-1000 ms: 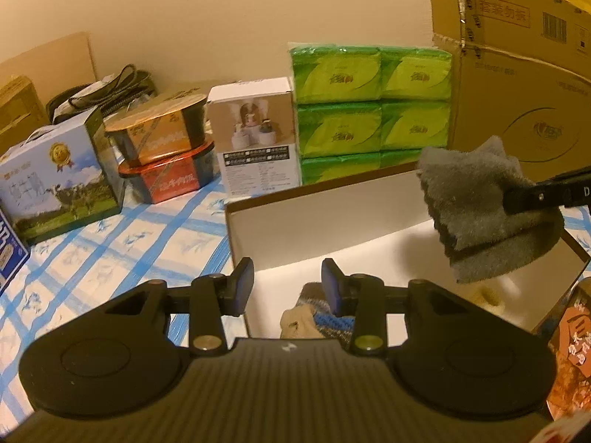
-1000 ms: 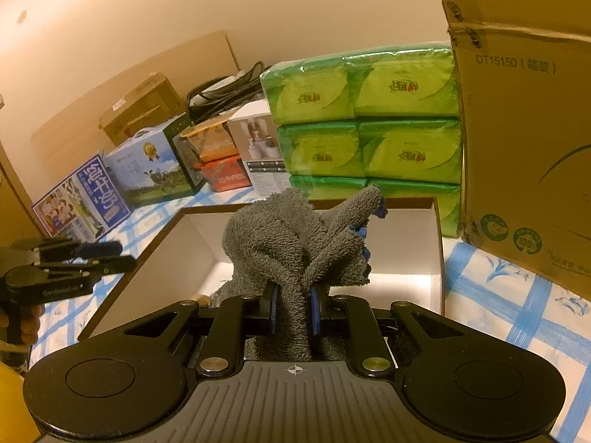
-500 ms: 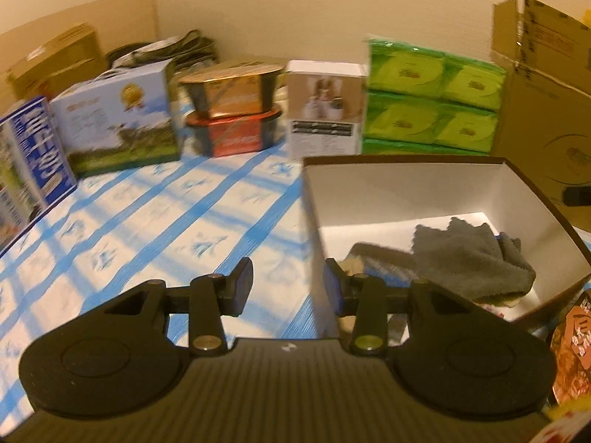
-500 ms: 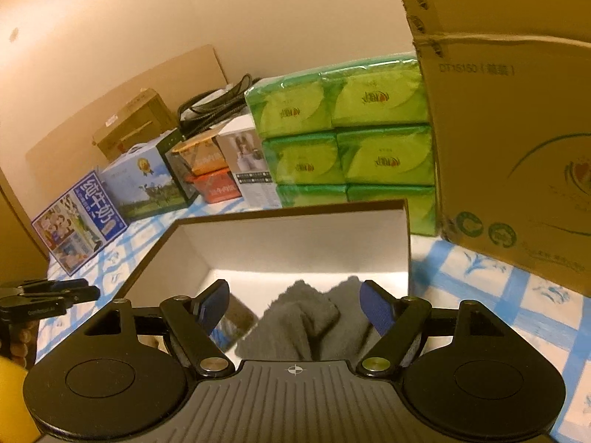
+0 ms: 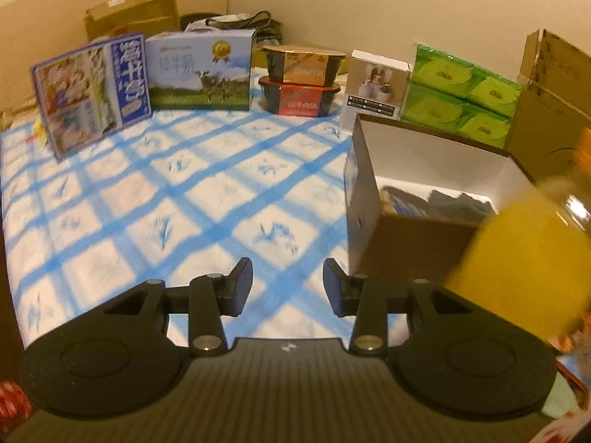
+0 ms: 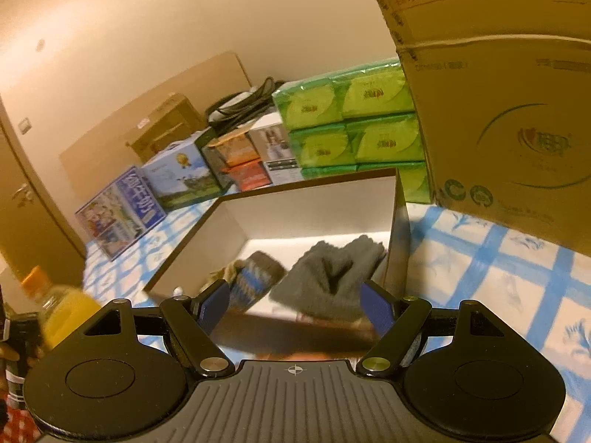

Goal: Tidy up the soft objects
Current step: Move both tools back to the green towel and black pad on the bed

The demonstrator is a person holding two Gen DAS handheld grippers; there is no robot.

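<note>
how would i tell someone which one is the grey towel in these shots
Find the open white-lined box on the blue checked cloth. The grey towel lies crumpled inside at its right end, plain grey, unlike the blue-striped knit piece beside it.

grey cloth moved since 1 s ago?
Yes. The grey cloth was held up in the right tongs above the open box; it has dropped and now lies on the box floor, clear of the open tongs.

towel [image 6: 328, 277]: fuzzy grey cloth; box [image 6: 314, 214]: matt card; tissue packs [image 6: 351, 125]: glossy plastic
</note>
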